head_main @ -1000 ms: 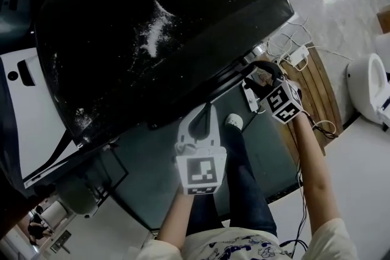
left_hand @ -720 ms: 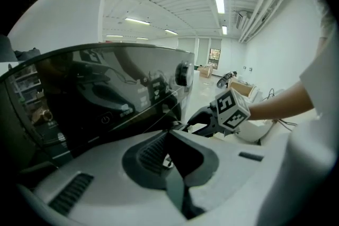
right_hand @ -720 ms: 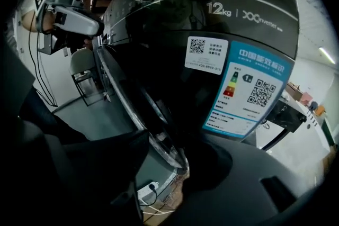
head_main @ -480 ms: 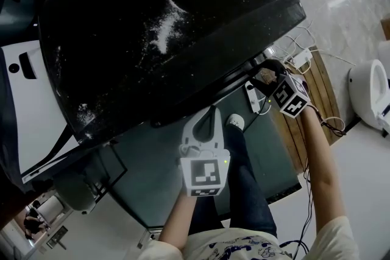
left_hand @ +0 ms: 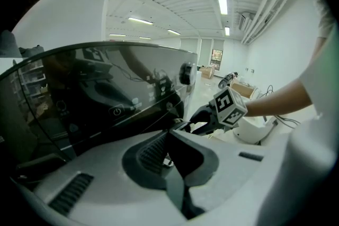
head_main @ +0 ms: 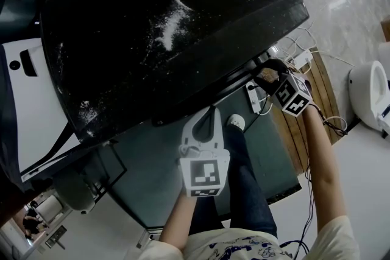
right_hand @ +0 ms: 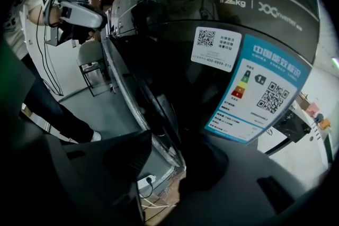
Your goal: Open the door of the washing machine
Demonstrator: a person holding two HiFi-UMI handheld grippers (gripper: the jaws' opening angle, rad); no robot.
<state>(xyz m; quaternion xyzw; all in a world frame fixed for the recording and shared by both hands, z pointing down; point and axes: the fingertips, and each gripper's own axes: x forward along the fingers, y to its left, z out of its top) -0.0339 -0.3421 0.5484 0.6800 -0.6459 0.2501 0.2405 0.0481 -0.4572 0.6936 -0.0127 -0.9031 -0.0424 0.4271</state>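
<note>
The black washing machine (head_main: 170, 27) fills the upper head view, seen from above. My right gripper (head_main: 262, 74) is at its front right corner. In the right gripper view its jaws (right_hand: 159, 140) straddle the chrome rim (right_hand: 139, 103) of the round door (right_hand: 212, 77), which carries stickers. The jaws have just been closing. Floor still shows between the left jaw and the rim, so they do not press on it. My left gripper (head_main: 211, 110) hangs in front of the machine with its tips together (left_hand: 170, 135) and nothing held.
A white power strip (head_main: 253, 97) and loose cables (head_main: 292, 45) lie on the floor by wooden boards (head_main: 320, 91). A white fixture (head_main: 368, 85) stands at the right. The person's legs and shoe (head_main: 234, 122) are on the green floor (head_main: 152, 173).
The right gripper has rolled a little at the machine's corner and its jaws have narrowed around the door rim. The left gripper has stayed where it was.
</note>
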